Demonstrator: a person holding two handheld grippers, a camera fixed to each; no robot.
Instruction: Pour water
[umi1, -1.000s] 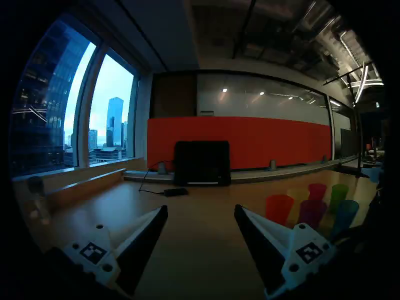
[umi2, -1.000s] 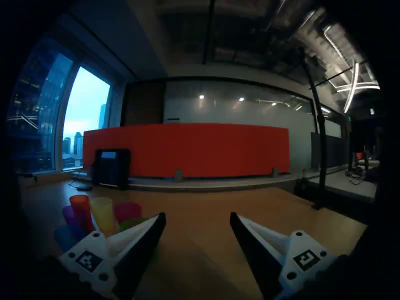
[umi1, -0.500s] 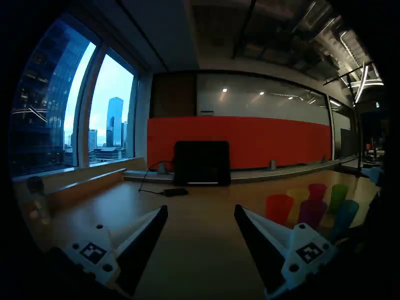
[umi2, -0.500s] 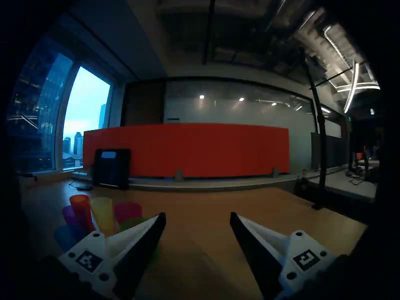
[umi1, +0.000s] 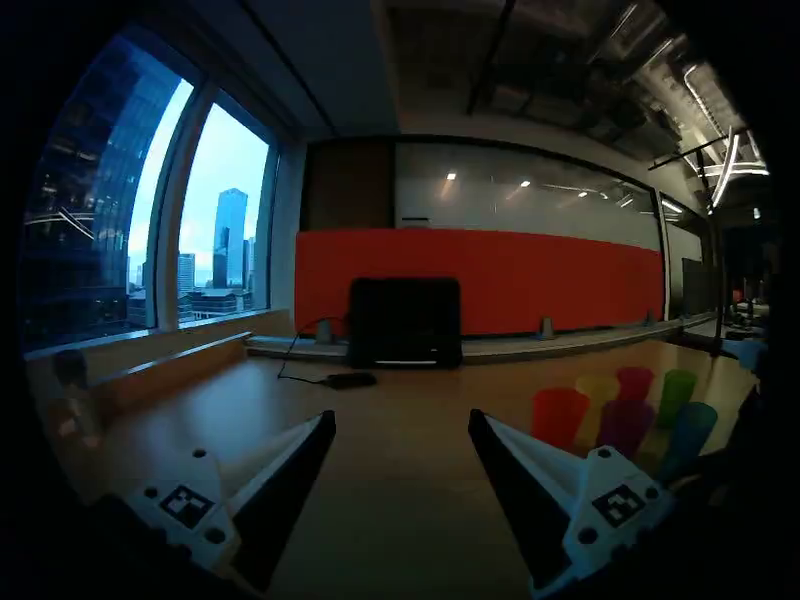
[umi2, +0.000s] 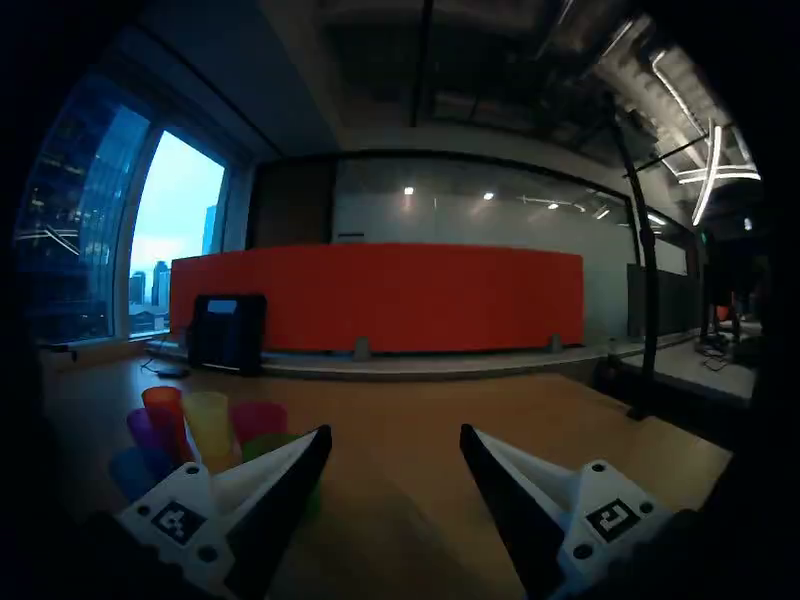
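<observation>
Several coloured plastic cups stand in a cluster on the wooden table. In the left gripper view the cluster sits at the right: an orange cup, a purple cup, a teal cup, with yellow, pink and green ones behind. My left gripper is open and holds nothing, left of the cups. In the right gripper view the same cluster is at the lower left, orange cup and yellow cup in front. My right gripper is open, empty, right of the cups.
A dark monitor stands at the table's far edge before a red partition, with a cable and a small black device in front of it. Tall windows run along the left. A black pole rises at the right.
The right gripper view has shifted slightly, so the cups and partition sit a touch higher and to the right. The left gripper has hardly moved.
</observation>
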